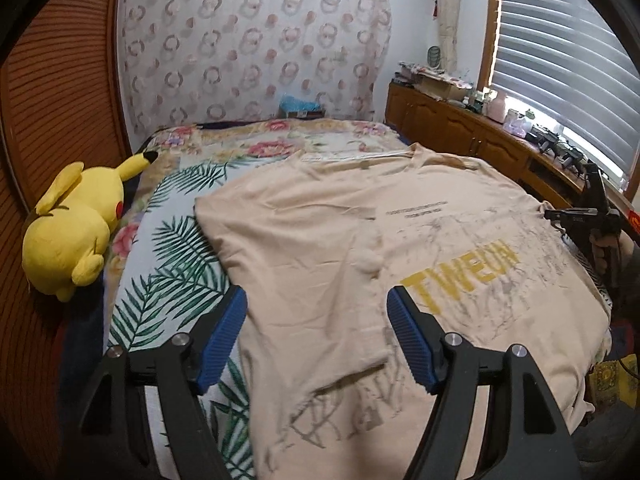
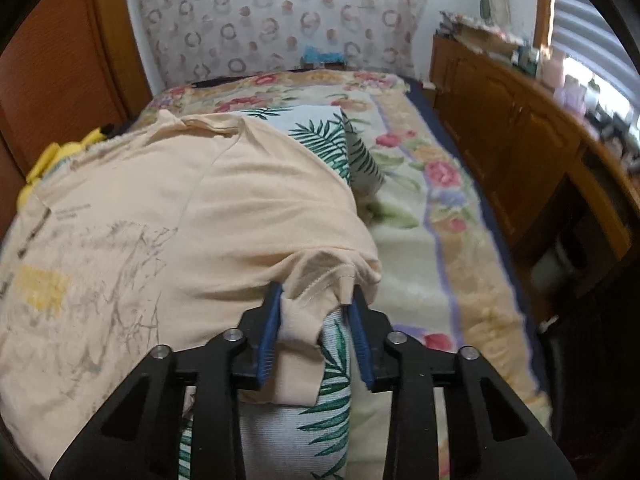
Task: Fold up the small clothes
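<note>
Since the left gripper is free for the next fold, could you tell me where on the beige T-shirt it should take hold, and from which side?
Probably the T-shirt's left sleeve edge, approached from the plush-toy side. That edge lies flat and exposed on the leaf-print cover, mirroring the sleeve the right gripper has between its pads. The left gripper is open over the cloth.

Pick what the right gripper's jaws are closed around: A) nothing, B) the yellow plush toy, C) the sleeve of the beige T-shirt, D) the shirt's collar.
C: in the right wrist view the right gripper pinches the bunched sleeve hem of the beige T-shirt between its blue pads.
</note>
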Demonstrator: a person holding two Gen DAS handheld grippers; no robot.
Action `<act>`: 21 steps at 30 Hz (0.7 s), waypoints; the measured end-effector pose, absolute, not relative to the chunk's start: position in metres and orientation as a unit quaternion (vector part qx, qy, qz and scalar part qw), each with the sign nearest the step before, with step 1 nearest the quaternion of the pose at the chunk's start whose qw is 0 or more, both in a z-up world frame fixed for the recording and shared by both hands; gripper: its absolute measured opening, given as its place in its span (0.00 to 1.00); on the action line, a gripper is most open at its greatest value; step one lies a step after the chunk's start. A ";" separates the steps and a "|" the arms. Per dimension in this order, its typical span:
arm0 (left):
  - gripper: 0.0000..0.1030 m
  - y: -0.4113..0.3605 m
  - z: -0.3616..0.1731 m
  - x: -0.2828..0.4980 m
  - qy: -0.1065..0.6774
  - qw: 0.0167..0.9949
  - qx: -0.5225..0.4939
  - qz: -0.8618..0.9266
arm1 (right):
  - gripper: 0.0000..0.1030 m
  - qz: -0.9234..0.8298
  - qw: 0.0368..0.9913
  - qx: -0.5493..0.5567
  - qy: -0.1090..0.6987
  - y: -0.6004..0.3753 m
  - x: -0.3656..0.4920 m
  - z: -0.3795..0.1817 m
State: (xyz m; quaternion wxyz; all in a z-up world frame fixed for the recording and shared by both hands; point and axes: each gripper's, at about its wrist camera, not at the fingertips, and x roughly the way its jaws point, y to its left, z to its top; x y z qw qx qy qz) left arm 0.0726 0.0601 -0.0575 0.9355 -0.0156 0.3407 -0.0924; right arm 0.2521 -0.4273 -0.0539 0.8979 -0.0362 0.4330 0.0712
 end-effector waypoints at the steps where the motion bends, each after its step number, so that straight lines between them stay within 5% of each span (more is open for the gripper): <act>1: 0.70 0.058 -0.056 0.071 0.337 0.937 -0.015 -0.092 | 0.17 0.070 0.900 -0.041 0.429 -0.427 0.252 -0.053; 6: 0.70 0.053 -0.050 0.061 0.314 0.945 -0.018 -0.088 | 0.06 0.075 0.905 -0.054 0.414 -0.422 0.247 -0.048; 21: 0.70 0.064 -0.034 0.044 0.276 0.957 -0.046 -0.075 | 0.05 0.165 0.924 -0.065 0.338 -0.349 0.229 0.007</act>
